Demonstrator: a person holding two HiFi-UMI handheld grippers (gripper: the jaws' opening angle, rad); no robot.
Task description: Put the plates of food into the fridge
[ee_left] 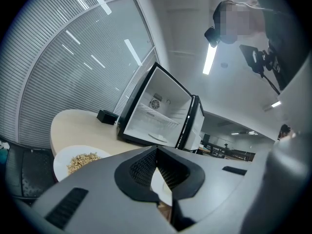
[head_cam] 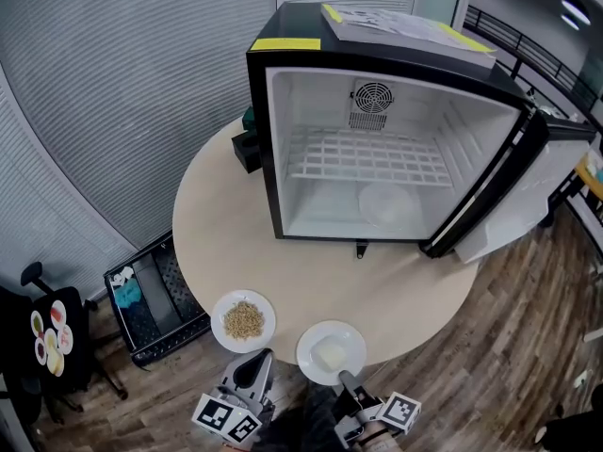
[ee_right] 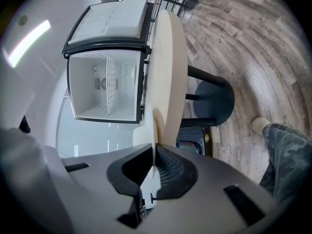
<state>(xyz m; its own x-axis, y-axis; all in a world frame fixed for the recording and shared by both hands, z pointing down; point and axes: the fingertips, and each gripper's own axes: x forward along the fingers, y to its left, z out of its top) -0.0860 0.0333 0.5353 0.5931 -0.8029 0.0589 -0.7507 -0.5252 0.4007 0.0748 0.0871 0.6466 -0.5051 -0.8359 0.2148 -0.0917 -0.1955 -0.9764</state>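
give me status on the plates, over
Right gripper shut on rim of pale-food plate. Left gripper shut, empty, near grain plate. Fridge door open, nothing in the way.

**Open run to the fridge floor**

Ahead of the right claw (head_cam: 343,379) and its pinched plate (head_cam: 331,351): bare table (head_cam: 415,285) up to the open fridge (head_cam: 283,139). Door (head_cam: 528,186) swung aside, far right. Inside, wire shelf (head_cam: 367,158) overhead, clear dish (head_cam: 386,203) low right. Grain plate (head_cam: 243,320) just left.
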